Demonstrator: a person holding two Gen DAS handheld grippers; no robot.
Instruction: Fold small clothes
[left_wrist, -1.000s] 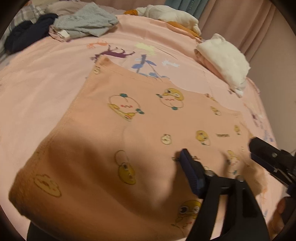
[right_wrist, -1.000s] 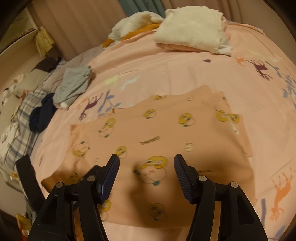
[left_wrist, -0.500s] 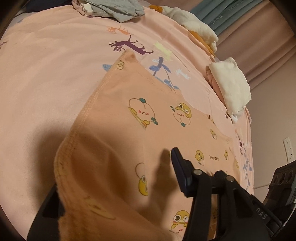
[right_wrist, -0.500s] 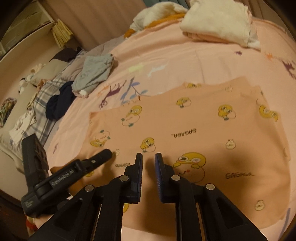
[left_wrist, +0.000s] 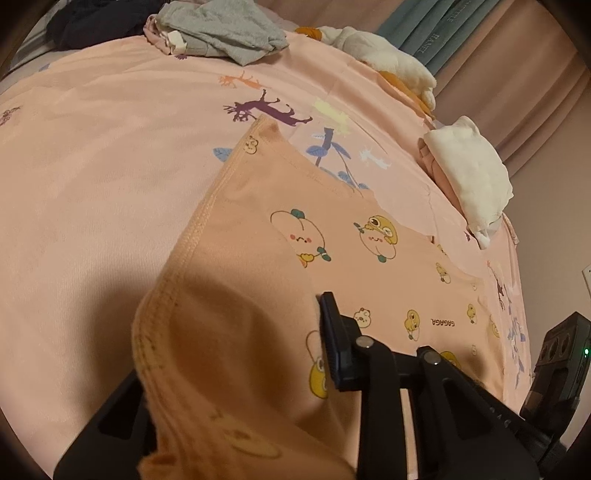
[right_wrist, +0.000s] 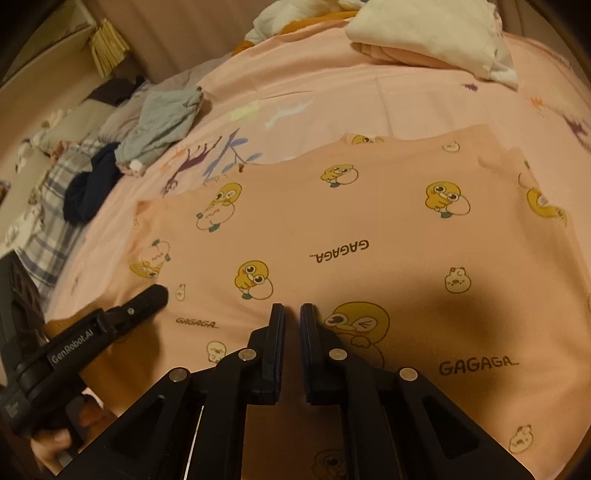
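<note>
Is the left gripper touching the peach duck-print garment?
Touching. In the left wrist view the left gripper has the peach duck-print garment bunched between its just-closing fingers, its hem draped over one finger.

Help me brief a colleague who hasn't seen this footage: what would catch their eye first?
The peach garment printed with yellow cartoon ducks and "GAGAGA" fills the middle, spread flat on the pink animal-print bedsheet. The left gripper has its near corner bunched between its jaws, which have just been closing; the right gripper has just been closing too and now presses into the near edge, nearly shut. A folded cream pile lies at the far side.
</note>
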